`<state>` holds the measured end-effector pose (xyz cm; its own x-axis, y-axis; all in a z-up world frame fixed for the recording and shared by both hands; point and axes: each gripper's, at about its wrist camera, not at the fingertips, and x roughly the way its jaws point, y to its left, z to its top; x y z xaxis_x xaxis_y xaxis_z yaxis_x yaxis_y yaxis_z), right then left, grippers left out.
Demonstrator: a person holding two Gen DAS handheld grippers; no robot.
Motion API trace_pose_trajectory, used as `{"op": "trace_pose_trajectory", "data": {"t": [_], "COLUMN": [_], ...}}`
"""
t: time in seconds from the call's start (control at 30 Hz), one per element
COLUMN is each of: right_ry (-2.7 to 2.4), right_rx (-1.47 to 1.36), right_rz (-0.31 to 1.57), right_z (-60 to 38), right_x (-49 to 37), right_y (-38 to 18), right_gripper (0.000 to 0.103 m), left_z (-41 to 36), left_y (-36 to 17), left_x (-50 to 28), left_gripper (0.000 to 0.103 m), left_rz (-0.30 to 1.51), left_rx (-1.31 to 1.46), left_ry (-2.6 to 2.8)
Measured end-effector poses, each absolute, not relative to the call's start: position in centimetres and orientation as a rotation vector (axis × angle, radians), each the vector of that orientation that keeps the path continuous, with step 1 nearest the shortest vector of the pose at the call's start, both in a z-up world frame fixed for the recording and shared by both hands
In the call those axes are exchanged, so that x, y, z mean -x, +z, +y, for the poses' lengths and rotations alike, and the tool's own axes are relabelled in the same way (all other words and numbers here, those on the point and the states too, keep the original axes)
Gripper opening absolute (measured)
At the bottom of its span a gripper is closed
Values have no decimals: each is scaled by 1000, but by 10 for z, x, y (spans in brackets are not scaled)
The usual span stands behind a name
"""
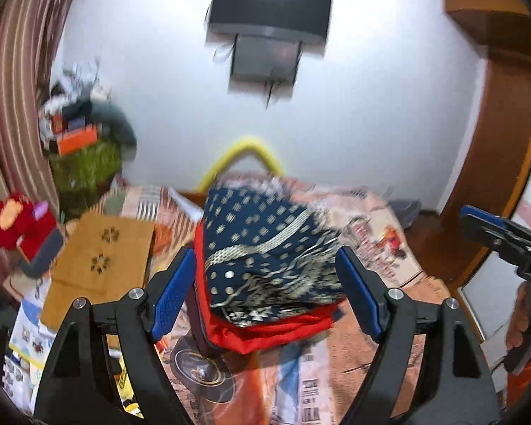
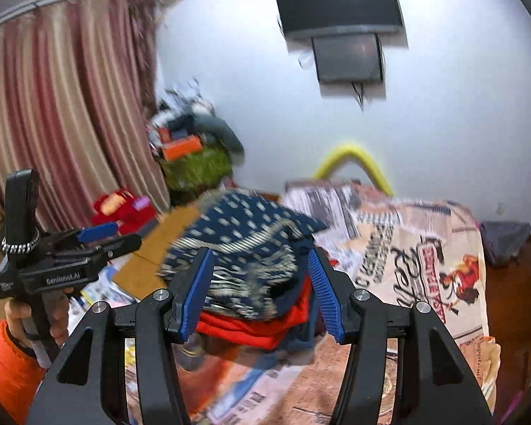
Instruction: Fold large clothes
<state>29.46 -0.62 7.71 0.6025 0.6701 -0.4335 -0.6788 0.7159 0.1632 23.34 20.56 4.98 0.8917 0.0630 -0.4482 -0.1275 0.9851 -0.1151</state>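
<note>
both grippers: black frame w/ blue ribbed pads [image 1: 357,283], silver screws [image 2: 360,295]. left gripper [image 2: 99,235] has white "genrobot.ai" text and a chain band. person wears orange sleeve [image 2: 10,364].

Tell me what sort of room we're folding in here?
Most likely a bedroom in a home. The folded clothes sit on a bed with a printed sheet, striped curtains hang at one side, and a television is mounted on the wall.
</note>
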Motion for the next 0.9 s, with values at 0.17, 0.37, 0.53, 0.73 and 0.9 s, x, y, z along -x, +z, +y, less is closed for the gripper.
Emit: {"op": "trace_pose_trajectory", "data": {"t": [0.17, 0.37, 0.53, 0.73, 0.9], "right_ry": [808, 809, 783, 722, 684], "right_rx": [-19, -25, -18, -6, 10], "right_rz": [329, 183, 136, 98, 112], "right_z": [-29, -46, -48, -48, -48], "right_x": [-231, -161, -128, -116, -114], "right_y": [100, 105, 91, 78, 75], "right_gripper": [52, 52, 52, 79, 99], "left_z": [172, 131, 104, 89, 88], "left_y": [79, 79, 60, 38, 29], "left_x": [-153, -80, -39, -20, -13], "left_gripper": [80, 80, 80, 95, 100], "left_rz": [283, 129, 58, 44, 42], "left_rx": [82, 30, -9, -23, -2], "left_ry": [87, 107, 138, 205, 206]}}
